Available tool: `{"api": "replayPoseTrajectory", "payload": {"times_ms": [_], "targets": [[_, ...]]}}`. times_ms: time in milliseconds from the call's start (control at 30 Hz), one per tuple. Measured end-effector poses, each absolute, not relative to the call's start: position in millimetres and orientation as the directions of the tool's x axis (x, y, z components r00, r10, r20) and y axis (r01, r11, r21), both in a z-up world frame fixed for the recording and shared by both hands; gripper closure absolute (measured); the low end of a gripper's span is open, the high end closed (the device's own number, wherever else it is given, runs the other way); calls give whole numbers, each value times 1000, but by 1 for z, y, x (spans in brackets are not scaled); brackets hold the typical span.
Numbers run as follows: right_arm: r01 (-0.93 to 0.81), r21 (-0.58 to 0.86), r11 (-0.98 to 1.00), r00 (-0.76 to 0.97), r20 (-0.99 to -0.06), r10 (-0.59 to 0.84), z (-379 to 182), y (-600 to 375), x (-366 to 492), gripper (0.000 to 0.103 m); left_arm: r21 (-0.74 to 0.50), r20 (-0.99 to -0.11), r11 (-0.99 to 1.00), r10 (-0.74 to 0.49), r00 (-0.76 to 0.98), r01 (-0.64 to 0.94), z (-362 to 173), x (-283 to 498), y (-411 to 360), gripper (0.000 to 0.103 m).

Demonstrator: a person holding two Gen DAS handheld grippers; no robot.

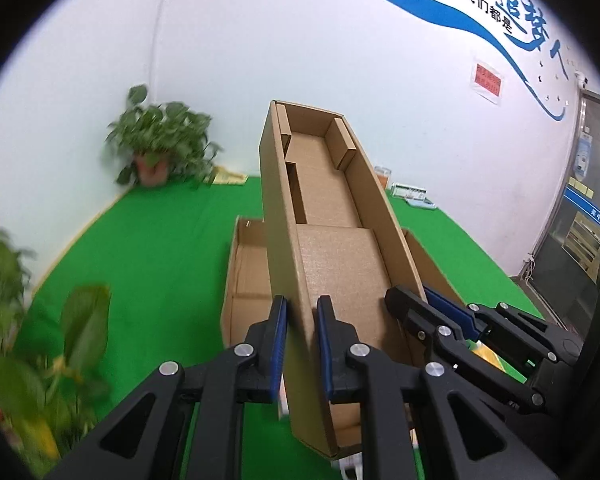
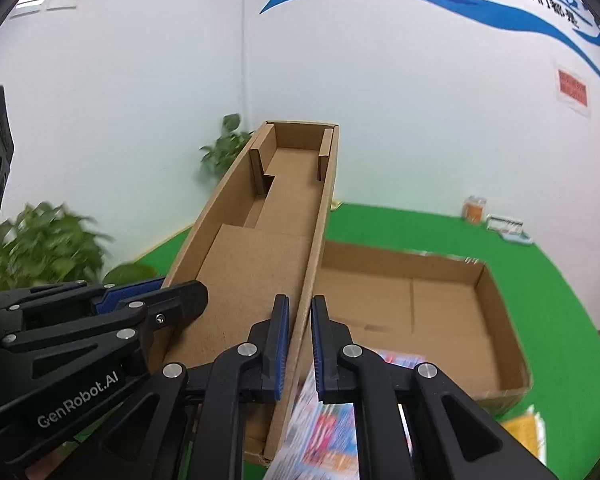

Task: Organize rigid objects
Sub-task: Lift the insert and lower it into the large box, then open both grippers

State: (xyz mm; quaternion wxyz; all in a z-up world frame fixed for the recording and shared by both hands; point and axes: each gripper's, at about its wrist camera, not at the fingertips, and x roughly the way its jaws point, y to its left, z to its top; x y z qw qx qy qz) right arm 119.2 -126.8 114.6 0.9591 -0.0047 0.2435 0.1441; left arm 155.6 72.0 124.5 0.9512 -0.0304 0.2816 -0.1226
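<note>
A long brown cardboard box lid is held up in the air, tilted, open side toward the cameras. My left gripper is shut on its left wall. My right gripper is shut on its right wall. The right gripper also shows in the left wrist view, and the left gripper in the right wrist view. An open, empty cardboard box lies on the green mat below; it also shows in the left wrist view.
The green mat ends at a white wall. Potted plants stand at the back left corner and near left. Colourful booklets lie under the lid, a yellow one beside them. Small items sit by the far wall.
</note>
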Motion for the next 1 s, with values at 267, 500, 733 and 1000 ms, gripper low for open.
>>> {"api": "replayPoseTrajectory", "payload": {"times_ms": [267,500,733,1000], "targets": [[-238,55,970,855,-463,236,143,-131,191,94,-121,-518,960,-278,809,253,143,216,66,90],[-250,92,964,786,-561,258,128,-121,277,94,-109,-596,968,-247,764,228,119,276,70,90],[-261,181,948,592,-746,305,50,-94,356,93,-126,-733,979,-199,650,158,49,328,85,91],[-247,268,931,365,-864,346,-35,-68,387,93,-91,-816,990,-138,561,111,-5,326,91,92]]}}
